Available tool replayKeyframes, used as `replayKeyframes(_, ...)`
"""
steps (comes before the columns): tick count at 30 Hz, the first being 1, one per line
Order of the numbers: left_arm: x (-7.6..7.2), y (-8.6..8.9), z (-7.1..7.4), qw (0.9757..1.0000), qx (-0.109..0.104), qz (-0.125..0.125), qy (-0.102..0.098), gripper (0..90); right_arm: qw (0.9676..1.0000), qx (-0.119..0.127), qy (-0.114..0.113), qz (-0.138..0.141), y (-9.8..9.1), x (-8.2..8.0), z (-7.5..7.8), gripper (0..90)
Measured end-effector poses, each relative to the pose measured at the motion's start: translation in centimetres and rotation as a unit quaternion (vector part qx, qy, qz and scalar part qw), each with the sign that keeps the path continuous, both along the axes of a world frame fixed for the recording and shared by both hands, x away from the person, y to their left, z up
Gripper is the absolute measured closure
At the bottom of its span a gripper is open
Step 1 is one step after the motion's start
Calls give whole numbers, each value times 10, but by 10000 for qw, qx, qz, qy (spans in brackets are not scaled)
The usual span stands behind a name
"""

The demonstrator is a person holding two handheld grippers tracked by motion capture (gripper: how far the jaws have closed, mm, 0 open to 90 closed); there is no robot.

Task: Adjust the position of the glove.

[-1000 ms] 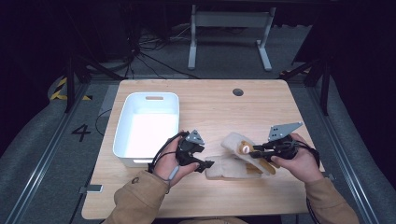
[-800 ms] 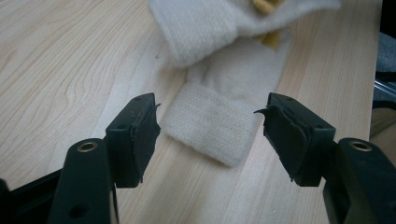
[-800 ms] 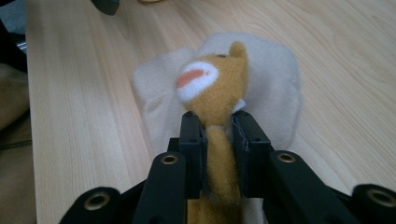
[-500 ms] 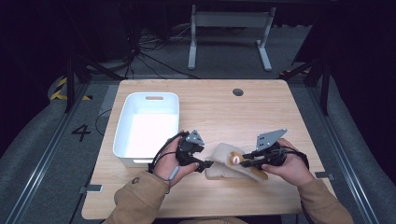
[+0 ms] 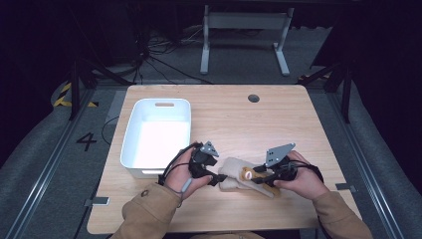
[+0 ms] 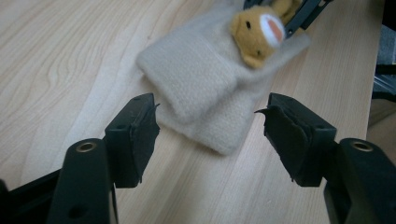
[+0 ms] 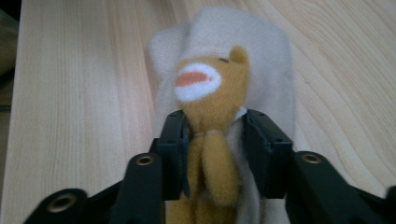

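Observation:
A small tan plush animal [image 7: 210,93] with a white and orange muzzle lies on a cream fleece cloth [image 7: 261,51] near the table's front edge. My right gripper [image 7: 214,140] is shut on the plush toy's neck, head pointing away from the jaws. In the high view the plush toy [image 5: 247,174] and the cloth [image 5: 233,175] sit between both hands. My left gripper [image 6: 208,126] stands open just short of the cloth's [image 6: 201,88] near corner, its jaws on either side of it and apart from it. The plush toy's head [image 6: 257,30] shows beyond, with the right gripper's jaws behind it.
A white plastic bin [image 5: 157,134] stands on the table's left half, just behind my left hand. The wooden table [image 5: 298,119] has a round cable hole [image 5: 254,98] near its back edge. Dark floor and a metal stand lie beyond.
The right gripper has carried the plush toy and cloth leftward and nearer, toward the left gripper. The cloth now lies flatter. The left hand has hardly moved.

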State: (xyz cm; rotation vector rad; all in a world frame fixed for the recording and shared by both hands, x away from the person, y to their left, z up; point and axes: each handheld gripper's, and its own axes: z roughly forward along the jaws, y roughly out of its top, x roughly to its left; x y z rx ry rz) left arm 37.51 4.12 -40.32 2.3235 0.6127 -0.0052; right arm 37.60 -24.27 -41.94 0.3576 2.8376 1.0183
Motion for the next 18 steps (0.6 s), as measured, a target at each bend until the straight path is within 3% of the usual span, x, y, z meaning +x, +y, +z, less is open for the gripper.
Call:
replayKeyframes(3,0,-1,-2,10000,42,-31,39,367,9999,71,-42,-66,-2,0,2,538)
replayKeyframes(7,0,-1,-3,9999,76,-127,-20,414,9995,171,-58,-240,-8,-2,9,526)
replayKeyframes(8,1,-2,-4,9996,138,-207,-144,433,9993,141,-104,-324,-12,-3,13,535)
replayKeyframes(12,2,-3,-6,9987,346,-255,-260,492,9984,120,-54,-553,-23,-5,20,570)
replayKeyframes(16,3,-3,-4,9987,481,-110,-155,545,9965,-56,-4,-831,-34,-7,25,594)
replayKeyframes(18,4,-2,-2,9989,433,-111,-168,560,9955,-146,42,-934,-39,-9,26,604)
